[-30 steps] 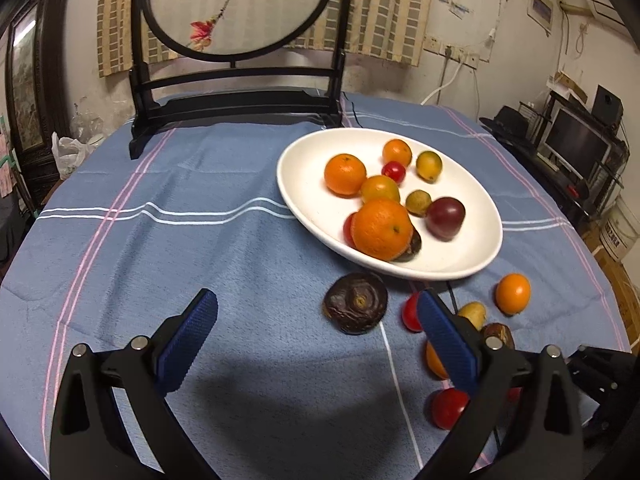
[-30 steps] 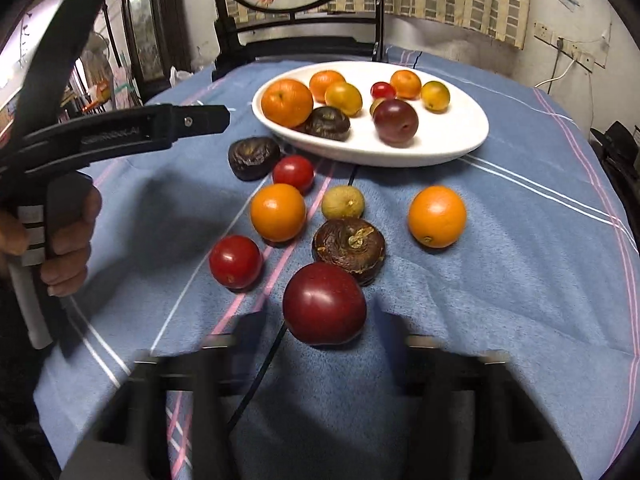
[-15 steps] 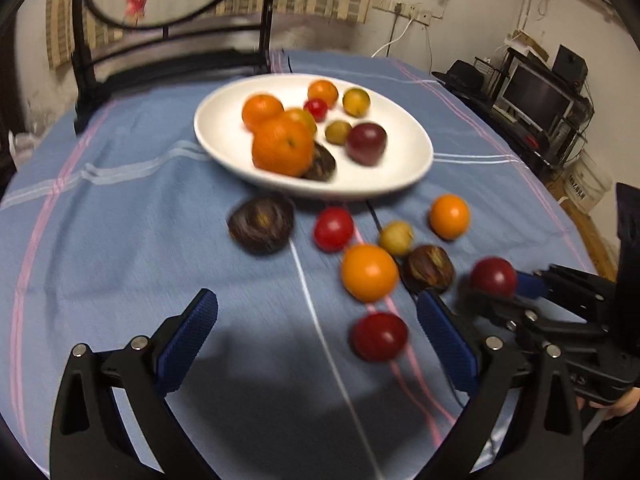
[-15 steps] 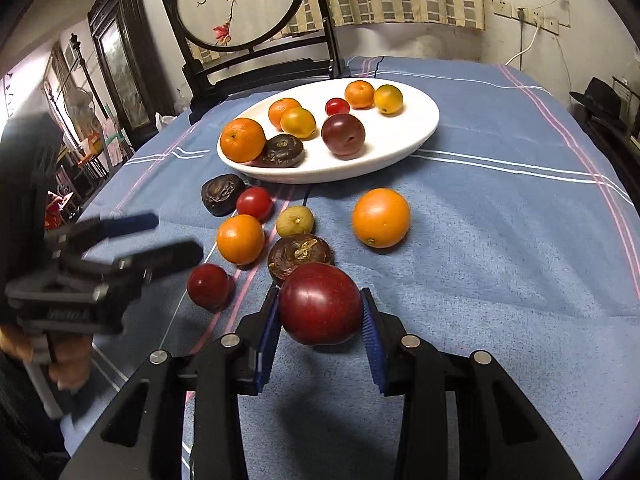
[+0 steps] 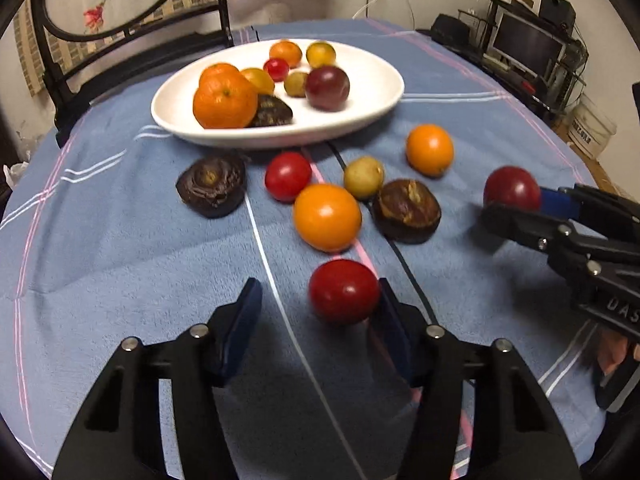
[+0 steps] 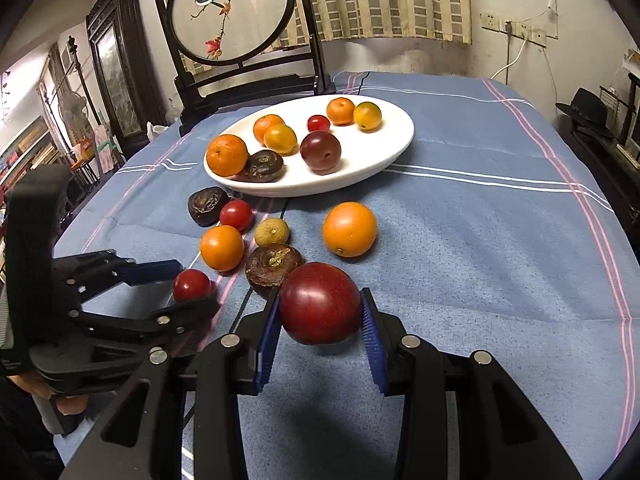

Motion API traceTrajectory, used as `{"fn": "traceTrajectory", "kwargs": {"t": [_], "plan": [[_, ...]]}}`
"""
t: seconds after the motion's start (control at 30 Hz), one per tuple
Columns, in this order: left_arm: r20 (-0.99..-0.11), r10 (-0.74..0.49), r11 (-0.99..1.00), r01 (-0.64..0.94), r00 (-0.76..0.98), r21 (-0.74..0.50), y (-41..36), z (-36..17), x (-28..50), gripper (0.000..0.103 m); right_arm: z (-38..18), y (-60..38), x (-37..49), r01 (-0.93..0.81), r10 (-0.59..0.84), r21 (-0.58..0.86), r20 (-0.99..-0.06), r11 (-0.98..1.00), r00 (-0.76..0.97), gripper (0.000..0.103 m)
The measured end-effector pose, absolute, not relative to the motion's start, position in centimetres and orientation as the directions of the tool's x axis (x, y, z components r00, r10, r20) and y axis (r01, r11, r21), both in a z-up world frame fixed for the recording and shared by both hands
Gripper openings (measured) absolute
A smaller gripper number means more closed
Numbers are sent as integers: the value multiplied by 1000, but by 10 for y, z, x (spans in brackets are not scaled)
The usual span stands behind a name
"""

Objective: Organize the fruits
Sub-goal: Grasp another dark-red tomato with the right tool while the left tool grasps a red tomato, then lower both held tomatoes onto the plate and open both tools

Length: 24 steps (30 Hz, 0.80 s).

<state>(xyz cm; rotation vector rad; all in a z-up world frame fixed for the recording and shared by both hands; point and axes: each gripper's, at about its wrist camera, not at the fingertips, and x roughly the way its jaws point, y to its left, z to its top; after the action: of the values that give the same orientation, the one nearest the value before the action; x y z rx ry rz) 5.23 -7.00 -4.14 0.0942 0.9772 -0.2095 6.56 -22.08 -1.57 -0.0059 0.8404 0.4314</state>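
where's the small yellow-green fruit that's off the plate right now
On the blue cloth in front of the plate, mid-cluster: the yellow-green fruit sits between the red tomato and a loose orange, just behind the brown fruit.

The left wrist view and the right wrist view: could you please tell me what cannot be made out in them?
- Left gripper: jaws closing around the small red tomato; motion blur hides whether both pads touch.
- Right gripper holds the dark red plum; its underside is hidden.
- Left wrist view: white oval plate hides the black cable's far end.
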Motion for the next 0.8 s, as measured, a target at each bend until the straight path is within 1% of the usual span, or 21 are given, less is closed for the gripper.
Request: {"fn": "traceTrajectory", "kwargs": {"t": [0.07,0.13,0.27,0.47,0.63,0.8], "plan": [[-826,-172,970,236,537,-48,-69,-37,51,31,-15,-220,64,-375,364,156,-721,914,589,39],[-827,-141,977,212,544,-27,-67,-34,50,31,-14,-220,62,-378,364,152,-722,913,588,39],[-816,-158,979,195,556,-57,-60,-24,50,31,-6,-219,58,-393,365,136,-714,910,598,39],[-755,-180,979,186,631,-78,-47,16,58,31,19,-214,63,-418,371,105,-684,902,628,39],[-711,-176,983,162,681,-88,-38,44,86,31,41,-201,77,-441,378,71,-647,895,662,39],[-694,-128,992,85,709,-96,-24,50,124,31,50,-180,104,-461,394,67,-634,885,665,39]]}}
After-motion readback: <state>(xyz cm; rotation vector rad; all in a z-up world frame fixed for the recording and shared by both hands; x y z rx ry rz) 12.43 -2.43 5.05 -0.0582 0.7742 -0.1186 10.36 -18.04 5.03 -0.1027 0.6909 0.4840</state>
